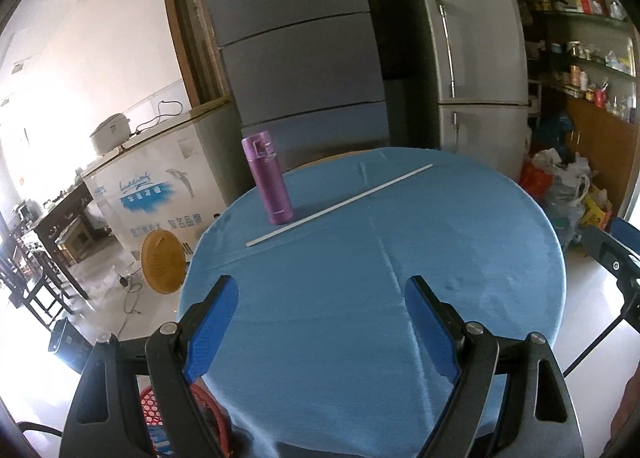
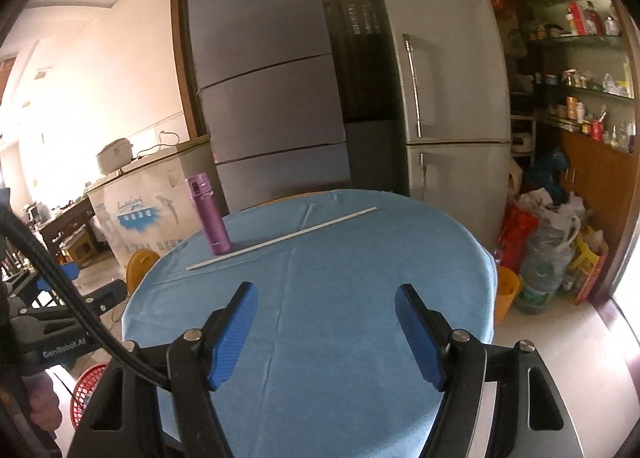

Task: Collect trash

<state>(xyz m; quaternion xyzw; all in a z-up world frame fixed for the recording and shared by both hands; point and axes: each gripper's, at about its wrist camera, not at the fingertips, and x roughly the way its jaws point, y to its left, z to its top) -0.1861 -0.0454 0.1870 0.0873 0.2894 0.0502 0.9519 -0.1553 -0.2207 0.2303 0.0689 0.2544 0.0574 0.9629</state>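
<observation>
A round table with a blue cloth (image 1: 460, 242) (image 2: 360, 266) fills the middle of both views. A long thin white strip (image 1: 340, 205) (image 2: 280, 239) lies across its far half. A purple flask (image 1: 268, 178) (image 2: 210, 214) stands upright just behind the strip's left end. My left gripper (image 1: 320, 286) is open and empty above the near part of the table. My right gripper (image 2: 326, 294) is open and empty above the near part too. A red mesh basket (image 1: 150, 398) (image 2: 86, 390) sits on the floor at the table's near left, partly hidden.
Two grey fridges (image 1: 296, 42) (image 2: 444, 70) stand behind the table. A white chest freezer (image 1: 156, 186) and an orange stool (image 1: 162, 266) are at the left. Bags (image 2: 548, 242), an orange bin (image 2: 506, 290) and shelves (image 2: 580, 58) are at the right.
</observation>
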